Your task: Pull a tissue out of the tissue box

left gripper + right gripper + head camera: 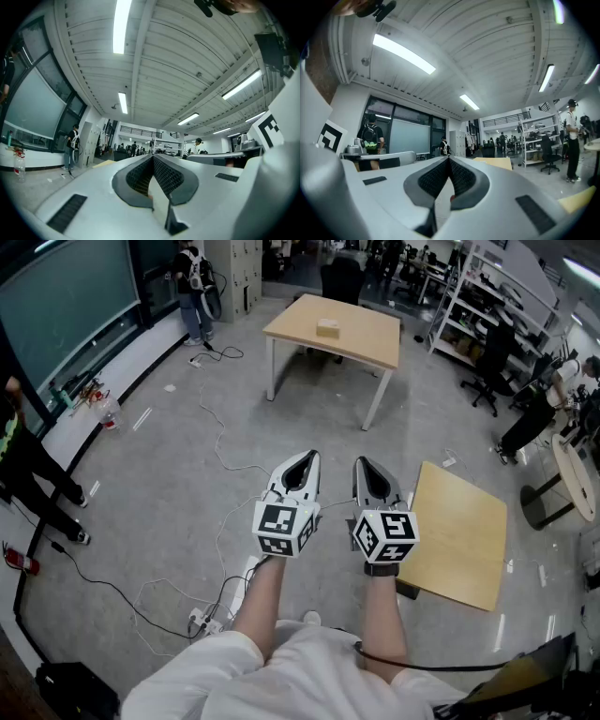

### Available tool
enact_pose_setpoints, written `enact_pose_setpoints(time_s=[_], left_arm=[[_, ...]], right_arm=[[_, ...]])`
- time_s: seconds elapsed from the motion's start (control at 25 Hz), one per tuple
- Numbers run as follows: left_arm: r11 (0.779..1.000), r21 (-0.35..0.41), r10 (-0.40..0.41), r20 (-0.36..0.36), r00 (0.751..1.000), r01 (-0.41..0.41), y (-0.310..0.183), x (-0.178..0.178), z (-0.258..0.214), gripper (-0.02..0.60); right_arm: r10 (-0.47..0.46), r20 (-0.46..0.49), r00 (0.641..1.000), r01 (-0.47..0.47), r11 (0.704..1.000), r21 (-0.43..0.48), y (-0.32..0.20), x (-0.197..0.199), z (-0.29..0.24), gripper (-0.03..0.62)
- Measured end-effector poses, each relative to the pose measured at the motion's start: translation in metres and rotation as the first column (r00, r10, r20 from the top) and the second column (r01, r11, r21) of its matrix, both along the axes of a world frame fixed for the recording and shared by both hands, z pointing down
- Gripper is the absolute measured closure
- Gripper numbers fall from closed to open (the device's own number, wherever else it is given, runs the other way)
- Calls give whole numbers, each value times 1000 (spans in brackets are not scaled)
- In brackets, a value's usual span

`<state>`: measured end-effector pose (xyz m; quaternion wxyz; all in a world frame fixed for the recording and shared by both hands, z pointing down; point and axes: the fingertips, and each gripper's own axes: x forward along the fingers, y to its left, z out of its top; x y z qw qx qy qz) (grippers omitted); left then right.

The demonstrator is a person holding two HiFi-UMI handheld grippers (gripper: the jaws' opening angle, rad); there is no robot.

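The tissue box [328, 327] is a small tan box on a light wooden table [367, 341] far ahead across the room. Both grippers are held side by side at chest height over the grey floor, well short of that table. My left gripper [308, 457] has its jaws meeting at the tips, with nothing between them; in the left gripper view the left gripper [153, 156] points slightly upward toward the ceiling. My right gripper [360, 463] is shut and empty too. The right gripper view shows the right gripper [449, 158] level, with the table [494, 162] beyond its tips.
A second wooden tabletop [461, 529] lies low at the right. Cables [220, 456] and a power strip [202, 620] trail over the floor at the left. People stand by the left wall [28, 474] and far back [195, 287]. Office chairs [492, 371] and shelves [478, 315] fill the right.
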<state>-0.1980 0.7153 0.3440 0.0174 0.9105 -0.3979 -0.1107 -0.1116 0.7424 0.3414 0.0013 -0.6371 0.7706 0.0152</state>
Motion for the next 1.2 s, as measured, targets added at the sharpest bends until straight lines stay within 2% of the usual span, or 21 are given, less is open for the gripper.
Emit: enact_pose_setpoints(time_s=[0.12, 0.44, 0.56, 0.68, 0.8, 0.96, 1.12, 1.2], left_arm=[[1000, 9, -13, 24, 1000, 13, 5, 21, 0, 583], [1000, 6, -17, 105, 994, 16, 14, 82, 9, 583], [1000, -10, -26, 98, 995, 27, 23, 93, 17, 583], [998, -33, -57, 122, 991, 62, 19, 91, 33, 583], [994, -48, -88, 157, 984, 96, 3, 85, 45, 583], [994, -41, -95, 152, 984, 102, -29, 85, 49, 583], [997, -38, -59, 142, 988, 65, -76, 94, 56, 583], [999, -46, -15, 159, 987, 22, -103, 101, 56, 583]], right_arm=[[-13, -20, 1000, 13, 1000, 11, 5, 18, 0, 595], [-7, 39, 999, 7, 1000, -2, 10, 81, 11, 595], [0, 57, 998, 1, 1000, -9, 15, 99, 18, 595], [-17, 83, 996, 20, 999, -33, 11, 101, 34, 595], [-45, 122, 992, 51, 998, -49, -3, 94, 47, 595], [-54, 156, 986, 65, 996, -63, -36, 91, 56, 595], [-52, 126, 991, 62, 995, -81, -79, 88, 66, 595], [-49, 101, 994, 57, 995, -76, -106, 85, 60, 595]])
